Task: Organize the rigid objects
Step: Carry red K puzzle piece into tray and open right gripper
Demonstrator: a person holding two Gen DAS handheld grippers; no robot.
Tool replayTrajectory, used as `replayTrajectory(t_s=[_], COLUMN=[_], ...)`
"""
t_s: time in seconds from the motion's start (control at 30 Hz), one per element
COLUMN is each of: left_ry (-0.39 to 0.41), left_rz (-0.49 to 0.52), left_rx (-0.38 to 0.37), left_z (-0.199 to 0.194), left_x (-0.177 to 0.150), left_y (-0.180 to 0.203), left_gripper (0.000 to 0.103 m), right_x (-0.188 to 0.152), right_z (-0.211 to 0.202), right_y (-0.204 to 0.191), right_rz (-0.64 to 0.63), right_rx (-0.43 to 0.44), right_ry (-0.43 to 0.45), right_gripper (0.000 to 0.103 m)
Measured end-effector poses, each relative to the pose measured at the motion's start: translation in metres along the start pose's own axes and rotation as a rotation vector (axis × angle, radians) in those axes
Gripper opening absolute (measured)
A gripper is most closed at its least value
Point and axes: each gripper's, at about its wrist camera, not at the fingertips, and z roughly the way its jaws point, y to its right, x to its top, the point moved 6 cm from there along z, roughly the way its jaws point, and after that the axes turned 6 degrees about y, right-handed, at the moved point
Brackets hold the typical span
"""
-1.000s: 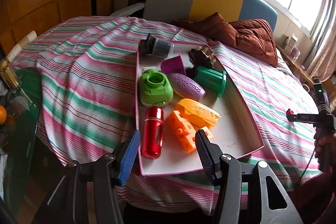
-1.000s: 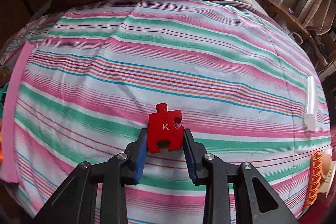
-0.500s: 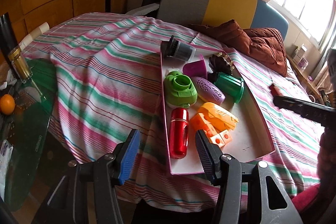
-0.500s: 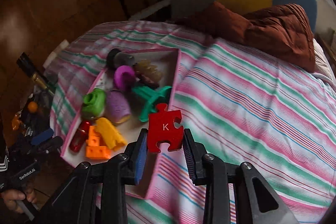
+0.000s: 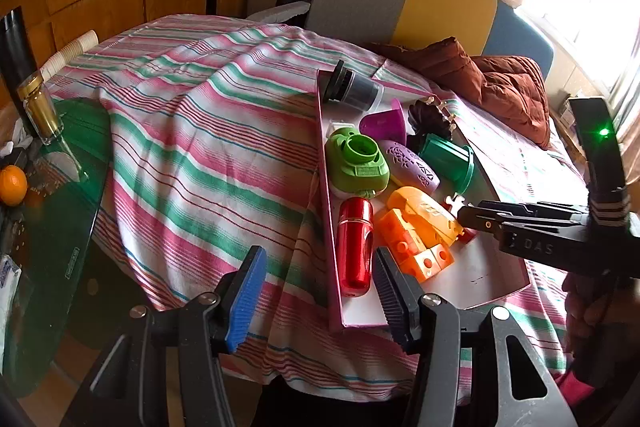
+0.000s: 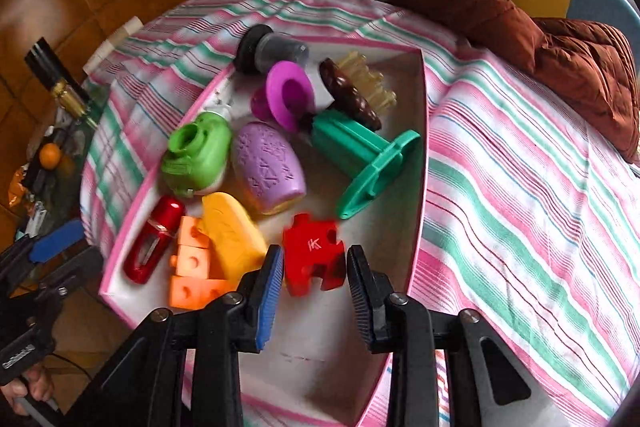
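The striped bed (image 6: 520,187) is carrying the pink-rimmed tray (image 6: 420,131); the right hand-held gripper (image 6: 314,279), having swung in from the open bedspread, is clamping the red puzzle piece (image 6: 314,253) above the tray floor, ready for release; the left hand-held gripper (image 5: 316,291) is hovering open, empty.

The left gripper (image 5: 318,291) hangs with its two fingers apart and nothing between them. Just past its tips is the near end of a pink tray (image 5: 496,281) on a striped cloth (image 5: 192,131). A red bottle (image 5: 355,247) lies closest, then orange blocks (image 5: 416,247) and a green toy (image 5: 356,163). Farther back is a dark jar (image 5: 354,91). The right gripper (image 5: 474,217) reaches over the tray from the right side.
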Motion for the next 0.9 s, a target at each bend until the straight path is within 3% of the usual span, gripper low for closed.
replayTrajectory(t_s=[0.37,0.53,0.73,0.9], left_ry=[0.005,0.026,0.046,0.08], left_rz=[0.015,0.024,0.048,0.07], left_rx=[0.005,0.025,0.045,0.065], left_z=[-0.001,-0.007,-0.013,-0.021], left_x=[-0.001,0.002,0.004,0.007], left_y=[0.005,0.007,0.011,0.017], left_gripper=[0.062,0.071,0.075,0.086], right_x=[-0.007,-0.008,-0.016,-0.017], right_z=[-0.001,-0.005,-0.018,-0.032], right_y=[0.005,0.001,0.0,-0.004], right_rz=[0.018,0.032,0.078,0.079], right_rx=[-0.021,-0.034,-0.063,-0.107], right_ry=[0.018,0.038,0.092,0.152], right_gripper=[0.037,0.038,0.04,0.041])
